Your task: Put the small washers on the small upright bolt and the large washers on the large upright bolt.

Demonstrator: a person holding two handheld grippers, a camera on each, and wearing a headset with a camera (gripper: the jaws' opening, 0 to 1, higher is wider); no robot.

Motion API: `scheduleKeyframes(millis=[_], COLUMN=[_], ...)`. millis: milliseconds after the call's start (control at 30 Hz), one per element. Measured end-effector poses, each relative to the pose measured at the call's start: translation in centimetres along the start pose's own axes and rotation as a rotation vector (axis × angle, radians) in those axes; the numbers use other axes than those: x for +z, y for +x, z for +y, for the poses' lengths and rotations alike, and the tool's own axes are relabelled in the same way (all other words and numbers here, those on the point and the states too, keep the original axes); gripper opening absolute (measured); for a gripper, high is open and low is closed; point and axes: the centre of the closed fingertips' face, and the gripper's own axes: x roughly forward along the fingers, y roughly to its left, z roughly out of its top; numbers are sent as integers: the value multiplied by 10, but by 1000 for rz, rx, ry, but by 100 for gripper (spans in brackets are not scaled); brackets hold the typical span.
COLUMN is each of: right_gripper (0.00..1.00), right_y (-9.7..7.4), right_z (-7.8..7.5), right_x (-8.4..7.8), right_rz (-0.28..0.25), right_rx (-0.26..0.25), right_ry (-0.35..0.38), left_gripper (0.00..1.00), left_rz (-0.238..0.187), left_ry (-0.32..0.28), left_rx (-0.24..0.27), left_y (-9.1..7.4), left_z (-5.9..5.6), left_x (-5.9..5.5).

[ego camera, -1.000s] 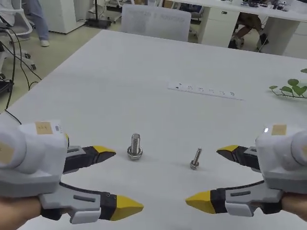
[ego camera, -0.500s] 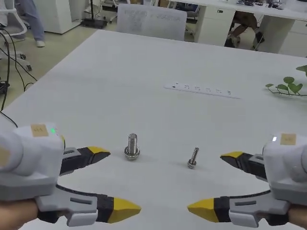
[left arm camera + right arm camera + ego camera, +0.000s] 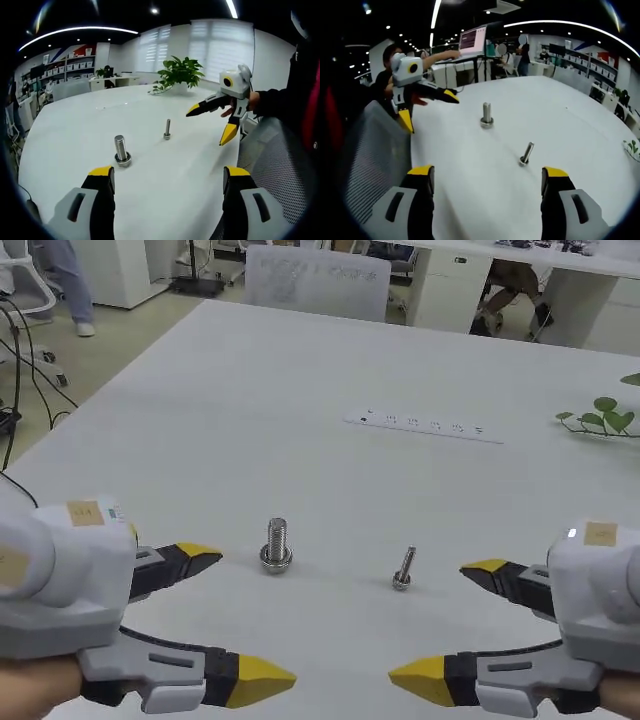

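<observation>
Yellow-tipped left claw (image 3: 252,617) standing wide apart, gripping nothing; yellow-tipped right claw (image 3: 428,620) likewise. On white desk (image 3: 300,390), large silver steel bolt (image 3: 277,545) standing upright, axis vertical, metal ring sitting round its foot. Small thin silver bolt (image 3: 404,569) leaning, right of large silver steel bolt, well apart. Large one lying ahead of left claw; small one nearer right claw.

We see bright, shiny metal on the large bolt (image 3: 277,545) and the small bolt (image 3: 404,569). The worktop (image 3: 300,400) looks smooth, matt white. The left gripper (image 3: 252,618) and right gripper (image 3: 428,620) have smooth white and grey plastic shells and matt yellow tips. Off the worktop's edge, a chair (image 3: 280,165) shows grey mesh.
</observation>
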Motion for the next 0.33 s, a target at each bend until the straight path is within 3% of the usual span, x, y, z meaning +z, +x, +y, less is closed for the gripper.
scheduleKeyframes(millis=[333], right_gripper=[89], right_y=[1], right_z=[-2], right_x=[0], right_rz=[-1], right_rx=[-7], right_ry=[3], left_gripper=[91], left_rz=[2], left_ry=[5], left_rx=[-7], left_y=[3], left_z=[-2], left_x=[2])
